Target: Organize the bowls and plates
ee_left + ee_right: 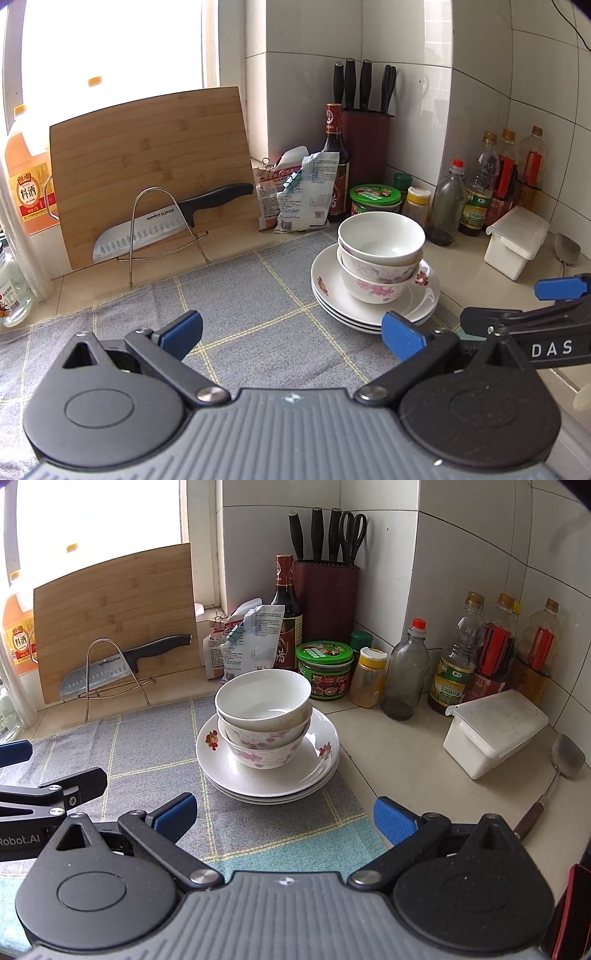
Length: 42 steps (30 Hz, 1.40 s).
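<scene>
Both tools (291, 338) (283, 821) gape over cloth (155, 746), short of stacked plates (266, 775).

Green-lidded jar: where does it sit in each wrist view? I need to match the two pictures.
Left wrist: the green-lidded jar is right of centre, just behind the stacked bowls.
Right wrist: the green-lidded jar is near centre, behind and right of the stacked bowls.
Shared landmark: the knife block in the tiled corner.

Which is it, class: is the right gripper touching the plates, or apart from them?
Apart. The right wrist view shows the open right gripper short of the plates, with bare cloth between its fingertips and their rim.
</scene>
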Each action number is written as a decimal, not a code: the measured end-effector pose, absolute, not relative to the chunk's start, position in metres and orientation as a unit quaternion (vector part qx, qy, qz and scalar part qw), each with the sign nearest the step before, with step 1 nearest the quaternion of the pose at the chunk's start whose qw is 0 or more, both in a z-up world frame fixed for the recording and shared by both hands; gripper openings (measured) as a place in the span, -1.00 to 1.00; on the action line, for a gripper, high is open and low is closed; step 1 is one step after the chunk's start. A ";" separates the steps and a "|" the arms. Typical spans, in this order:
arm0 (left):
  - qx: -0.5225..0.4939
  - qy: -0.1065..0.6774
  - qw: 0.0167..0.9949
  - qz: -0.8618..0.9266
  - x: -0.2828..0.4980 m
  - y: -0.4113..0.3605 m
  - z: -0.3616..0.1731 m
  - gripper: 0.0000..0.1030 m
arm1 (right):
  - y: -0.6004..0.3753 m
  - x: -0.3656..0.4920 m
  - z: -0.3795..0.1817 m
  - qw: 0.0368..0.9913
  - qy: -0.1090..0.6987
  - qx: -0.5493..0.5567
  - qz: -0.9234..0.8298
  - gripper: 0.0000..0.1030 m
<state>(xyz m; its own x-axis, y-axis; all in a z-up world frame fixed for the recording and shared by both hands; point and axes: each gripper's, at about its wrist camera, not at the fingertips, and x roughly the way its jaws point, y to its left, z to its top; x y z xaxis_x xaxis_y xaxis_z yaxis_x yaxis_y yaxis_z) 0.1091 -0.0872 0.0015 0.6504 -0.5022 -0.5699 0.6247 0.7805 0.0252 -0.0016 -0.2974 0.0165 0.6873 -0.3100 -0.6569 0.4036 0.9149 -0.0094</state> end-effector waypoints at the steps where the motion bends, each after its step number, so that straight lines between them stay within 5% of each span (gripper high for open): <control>1: 0.110 0.278 0.902 -0.312 0.109 -0.088 0.002 0.99 | -0.297 -0.001 0.017 0.916 0.344 0.068 -0.195 1.00; 42: 0.106 0.285 0.900 -0.313 0.113 -0.091 0.004 0.99 | -0.299 -0.001 0.021 0.915 0.341 0.059 -0.209 1.00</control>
<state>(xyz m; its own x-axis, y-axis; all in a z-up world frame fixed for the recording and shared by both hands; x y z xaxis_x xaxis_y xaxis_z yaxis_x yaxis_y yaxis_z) 0.1129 -0.0911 0.0043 0.6409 -0.5035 -0.5793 0.6242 0.7812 0.0117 -0.0006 -0.2987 0.0213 0.6800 -0.3415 -0.6489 0.4219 0.9060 -0.0348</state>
